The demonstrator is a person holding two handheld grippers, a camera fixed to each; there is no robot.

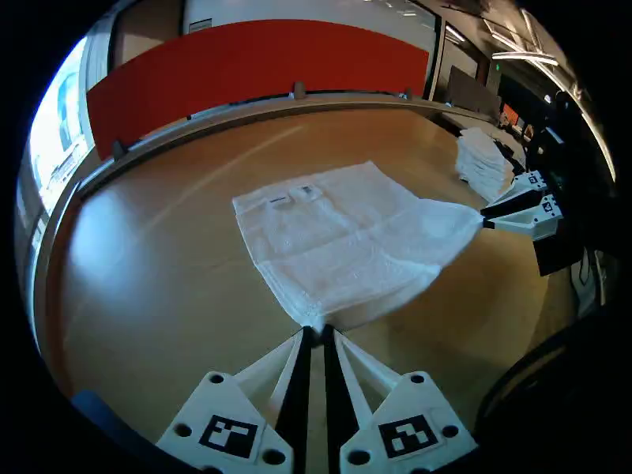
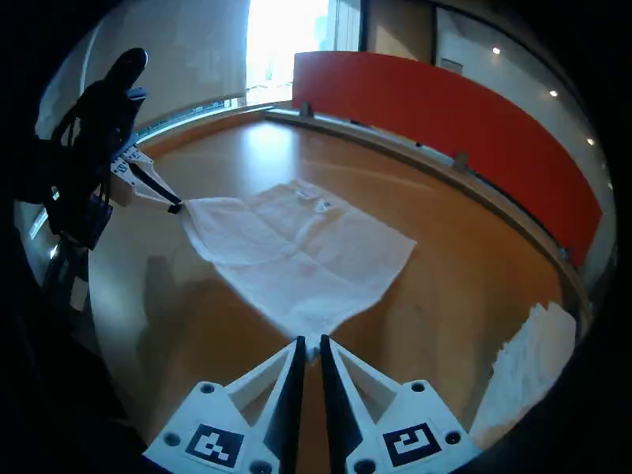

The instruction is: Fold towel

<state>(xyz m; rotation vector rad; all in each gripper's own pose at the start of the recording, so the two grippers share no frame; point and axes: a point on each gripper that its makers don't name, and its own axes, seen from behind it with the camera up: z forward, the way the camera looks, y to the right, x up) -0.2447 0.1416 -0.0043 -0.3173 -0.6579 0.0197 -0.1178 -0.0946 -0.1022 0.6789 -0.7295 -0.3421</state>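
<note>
A white towel (image 1: 340, 233) lies spread on the wooden table, its near edge raised at two corners. In the left gripper view my left gripper (image 1: 317, 338) is shut on one near corner, and my right gripper (image 1: 483, 221) pinches the other corner at the right. In the right gripper view the towel (image 2: 300, 253) stretches away from my right gripper (image 2: 311, 346), which is shut on its corner. My left gripper (image 2: 175, 208) holds the far left corner there, carried by a dark-sleeved hand. Small labels sit near the towel's far edge.
A stack of folded white towels (image 1: 482, 162) (image 2: 525, 367) rests on the table beside the right gripper. A red partition (image 1: 253, 67) (image 2: 450, 110) stands behind the table's raised back rim. Bare wood surrounds the towel.
</note>
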